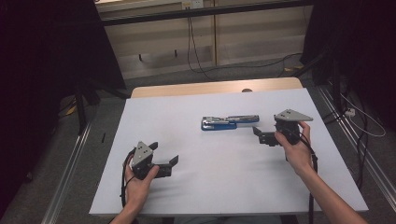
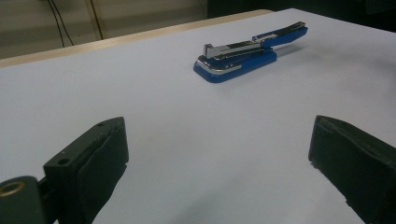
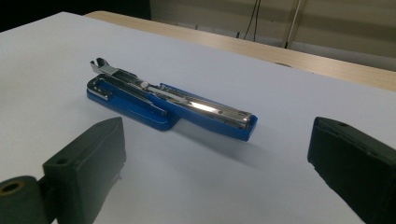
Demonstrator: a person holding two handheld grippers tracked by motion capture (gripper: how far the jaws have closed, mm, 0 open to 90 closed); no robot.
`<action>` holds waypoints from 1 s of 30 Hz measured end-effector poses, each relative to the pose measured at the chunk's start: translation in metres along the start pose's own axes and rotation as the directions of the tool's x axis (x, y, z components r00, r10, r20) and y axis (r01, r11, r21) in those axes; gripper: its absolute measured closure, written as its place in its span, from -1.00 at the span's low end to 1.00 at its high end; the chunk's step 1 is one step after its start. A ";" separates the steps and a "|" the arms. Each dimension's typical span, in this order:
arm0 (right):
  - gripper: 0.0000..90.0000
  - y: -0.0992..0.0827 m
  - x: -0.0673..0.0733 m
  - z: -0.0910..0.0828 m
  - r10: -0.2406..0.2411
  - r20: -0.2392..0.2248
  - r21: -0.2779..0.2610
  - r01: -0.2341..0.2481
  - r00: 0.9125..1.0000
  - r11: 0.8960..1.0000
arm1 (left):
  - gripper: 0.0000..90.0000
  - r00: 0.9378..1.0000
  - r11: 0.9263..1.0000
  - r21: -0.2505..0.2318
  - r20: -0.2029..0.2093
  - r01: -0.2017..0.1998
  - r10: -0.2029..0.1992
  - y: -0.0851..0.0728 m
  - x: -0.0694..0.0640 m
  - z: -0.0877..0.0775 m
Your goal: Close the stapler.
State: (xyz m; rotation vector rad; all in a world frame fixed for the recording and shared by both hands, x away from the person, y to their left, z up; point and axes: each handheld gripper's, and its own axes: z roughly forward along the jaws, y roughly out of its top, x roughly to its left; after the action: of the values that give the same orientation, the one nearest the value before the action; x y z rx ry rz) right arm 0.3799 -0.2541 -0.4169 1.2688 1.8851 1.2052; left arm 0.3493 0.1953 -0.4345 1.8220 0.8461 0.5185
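A blue and chrome stapler [image 1: 229, 122] lies swung open flat on the white table [image 1: 210, 186], a little right of centre. In the left gripper view the stapler [image 2: 247, 56] sits far ahead and to the right. In the right gripper view the stapler [image 3: 168, 100] lies close, just beyond the jaws. My left gripper [image 1: 164, 153] is held low at the front left, open and empty, well short of the stapler. My right gripper [image 1: 266, 128] hovers just right of the stapler, pointing at it. Both pairs of jaws stand wide apart with nothing between them [image 2: 219, 149] [image 3: 217, 149].
A wooden strip [image 1: 215, 87] borders the table's far edge. Beyond it are a pale wall panel and dangling black cables [image 1: 191, 42]. Metal rails [image 1: 70, 172] run along the floor on both sides, and dark curtains flank the table.
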 end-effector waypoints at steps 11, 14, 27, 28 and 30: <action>-0.87 -0.014 -0.012 -0.001 0.051 -0.036 0.034 -0.050 0.998 0.998 | -0.86 0.999 0.999 0.023 0.019 0.040 -0.041 0.004 -0.002 0.011; -0.87 -0.014 -0.011 0.000 0.029 -0.044 0.043 -0.027 0.999 0.999 | -0.83 0.997 0.997 0.056 0.053 0.047 -0.050 0.004 -0.001 0.017; -0.40 -0.016 -0.006 0.006 0.002 -0.091 0.085 0.006 0.996 0.996 | -0.82 0.994 0.996 0.083 0.105 -0.017 0.008 0.014 -0.017 0.040; -0.22 -0.016 -0.007 0.006 -0.002 -0.099 0.085 0.010 0.995 0.996 | -0.81 0.994 0.996 0.080 0.103 -0.032 0.023 0.015 -0.018 0.040; -0.11 -0.016 -0.008 0.007 0.004 -0.110 0.097 0.007 0.994 0.995 | -0.76 0.993 0.997 0.073 0.114 -0.027 0.019 0.018 -0.019 0.042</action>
State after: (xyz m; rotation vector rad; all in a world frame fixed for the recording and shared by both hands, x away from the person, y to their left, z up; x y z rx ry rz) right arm 0.3822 -0.2610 -0.4349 1.2743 2.0462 1.2181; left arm 0.3717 0.1508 -0.4336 1.9127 0.7766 0.3984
